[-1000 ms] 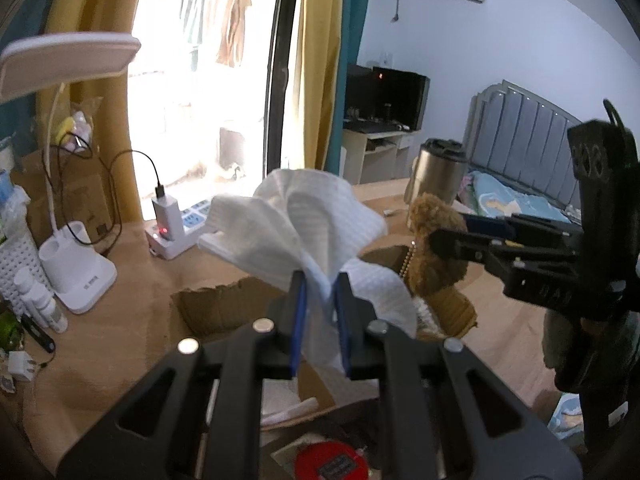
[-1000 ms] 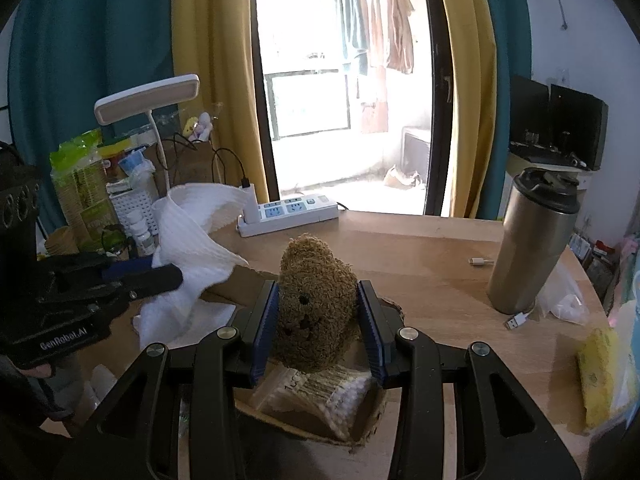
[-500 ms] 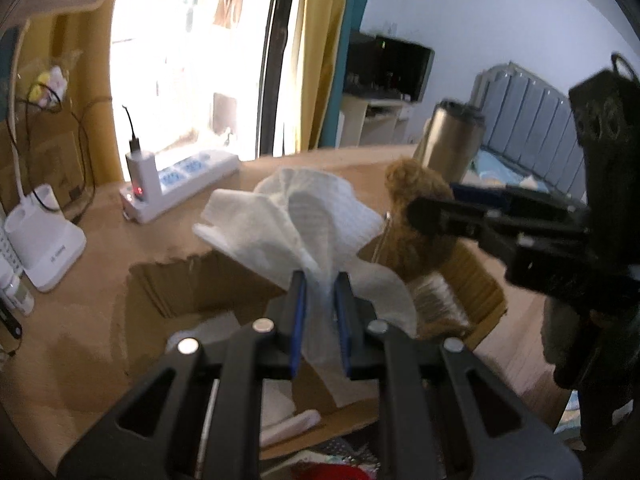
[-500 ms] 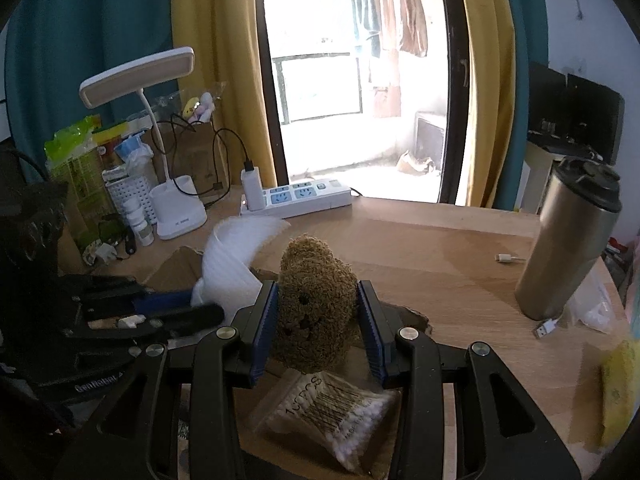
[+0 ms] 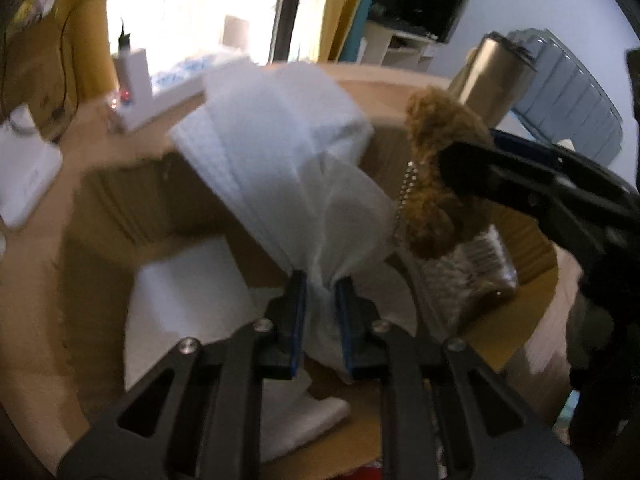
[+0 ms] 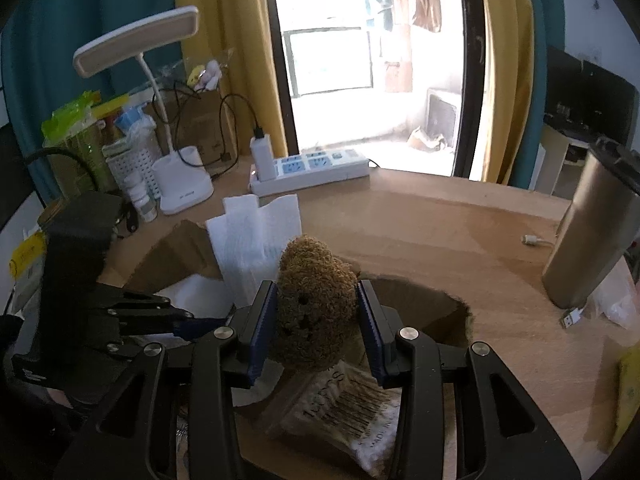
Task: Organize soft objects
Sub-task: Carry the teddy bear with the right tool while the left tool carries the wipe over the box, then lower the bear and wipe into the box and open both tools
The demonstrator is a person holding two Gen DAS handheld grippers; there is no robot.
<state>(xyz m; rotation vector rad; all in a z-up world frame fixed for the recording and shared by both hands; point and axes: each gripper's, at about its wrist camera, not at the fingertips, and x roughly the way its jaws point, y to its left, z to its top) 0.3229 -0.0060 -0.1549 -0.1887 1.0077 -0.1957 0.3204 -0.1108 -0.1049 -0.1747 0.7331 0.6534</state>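
My left gripper (image 5: 321, 286) is shut on a white paper towel (image 5: 288, 152), held over the open cardboard box (image 5: 120, 192); the towel also shows in the right wrist view (image 6: 256, 240). My right gripper (image 6: 316, 312) is shut on a brown plush bear (image 6: 316, 304), held over the same box (image 6: 440, 312) just right of the towel. The bear with its bead chain also shows in the left wrist view (image 5: 444, 184). A bag of cotton swabs (image 6: 348, 404) and a white folded cloth (image 5: 188, 304) lie inside the box.
On the wooden desk (image 6: 460, 232) stand a steel tumbler (image 6: 592, 232), a white power strip (image 6: 308, 168), a white desk lamp (image 6: 180, 184) and clutter at the left. A USB cable (image 6: 536, 240) lies near the tumbler. A yellow sponge (image 6: 630, 400) is at the right edge.
Both grippers have lowered and tilted down toward the box, still holding the towel and the bear. The box interior now fills more of both views.
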